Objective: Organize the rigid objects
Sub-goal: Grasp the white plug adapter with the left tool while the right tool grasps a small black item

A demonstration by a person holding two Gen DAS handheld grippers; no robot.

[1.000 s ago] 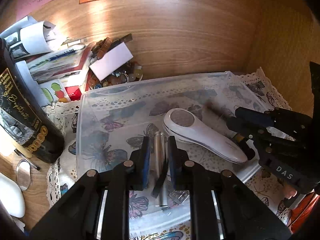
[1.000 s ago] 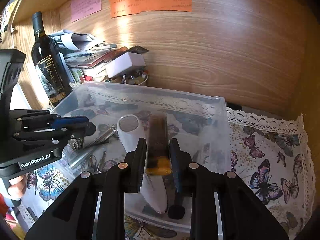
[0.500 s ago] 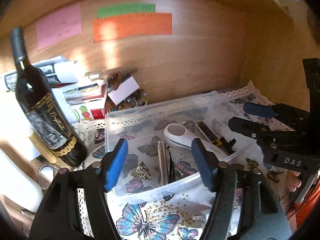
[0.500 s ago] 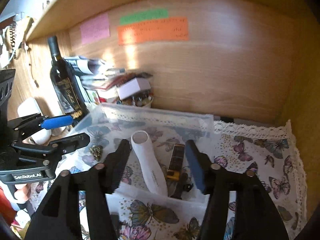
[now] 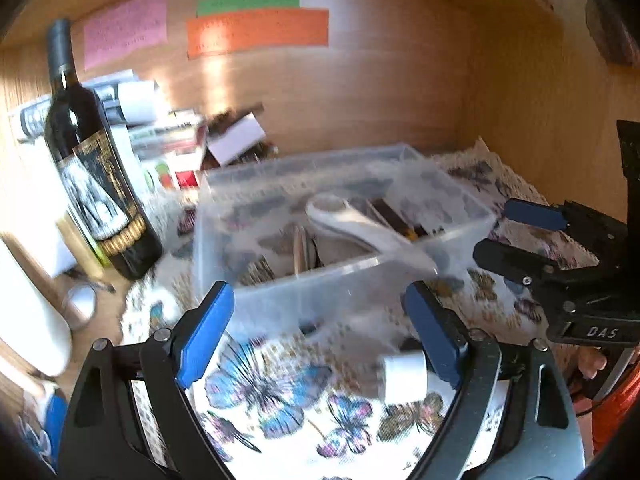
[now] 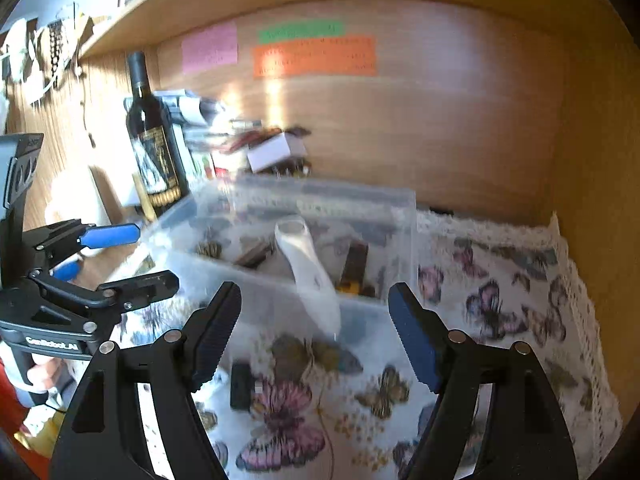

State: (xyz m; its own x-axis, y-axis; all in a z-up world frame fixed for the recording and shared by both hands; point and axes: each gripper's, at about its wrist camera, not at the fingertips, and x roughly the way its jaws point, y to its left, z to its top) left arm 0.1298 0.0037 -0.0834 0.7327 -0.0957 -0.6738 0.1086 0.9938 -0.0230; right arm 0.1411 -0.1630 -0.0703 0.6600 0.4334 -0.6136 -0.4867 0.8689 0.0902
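Note:
A clear plastic bin (image 5: 460, 200) (image 6: 404, 208) stands on the butterfly cloth. In it lie a white handheld device (image 5: 360, 224) (image 6: 308, 272), a brown and yellow bar (image 5: 396, 220) (image 6: 354, 264), a metal pen (image 5: 299, 248) and small dark items. My left gripper (image 5: 320, 336) is open and empty, in front of the bin. My right gripper (image 6: 316, 332) is open and empty, also in front of the bin. A small white cylinder (image 5: 404, 372) lies on the cloth by my left gripper's right finger. A small black object (image 6: 241, 386) lies on the cloth near my right gripper.
A wine bottle (image 5: 96, 176) (image 6: 154, 140) stands left of the bin. Papers, books and a white box (image 5: 236, 142) pile up behind it against the wooden back wall. A wooden side wall (image 6: 592, 160) closes the right. Coloured notes (image 5: 256, 30) hang on the wall.
Both grippers let go of their objects in the bin, opened wide and pulled back out of it toward the front. The pen and the brown bar stayed in the bin.

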